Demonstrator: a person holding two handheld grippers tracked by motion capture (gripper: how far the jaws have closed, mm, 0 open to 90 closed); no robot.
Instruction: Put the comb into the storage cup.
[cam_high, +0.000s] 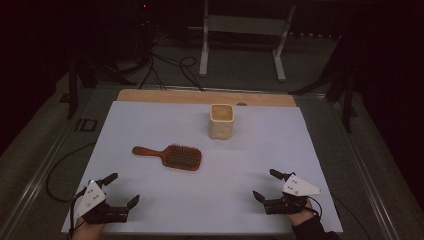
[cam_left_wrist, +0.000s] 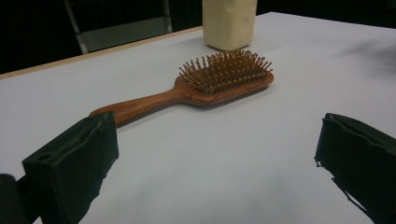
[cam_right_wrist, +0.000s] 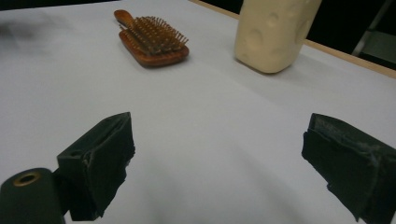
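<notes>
Hairbrush (cam_high: 170, 155) lies mid-worktop (cam_high: 150, 210), bristles up, handle toward your left, cream cup (cam_high: 221, 121) just behind. Left gripper (cam_high: 121, 189), right gripper (cam_high: 265, 185): fingers wide apart, nothing held. Approach step, likely. Next: bring left fingers astride handle, then close.

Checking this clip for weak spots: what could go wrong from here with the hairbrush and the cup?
The hairbrush lies flat, bristles up, so a jaw closing on its thin handle may scrape the white sheet. The cream cup stands close behind the brush head; a careless lift might tip it. Both the left gripper and right gripper are open, untested.
</notes>
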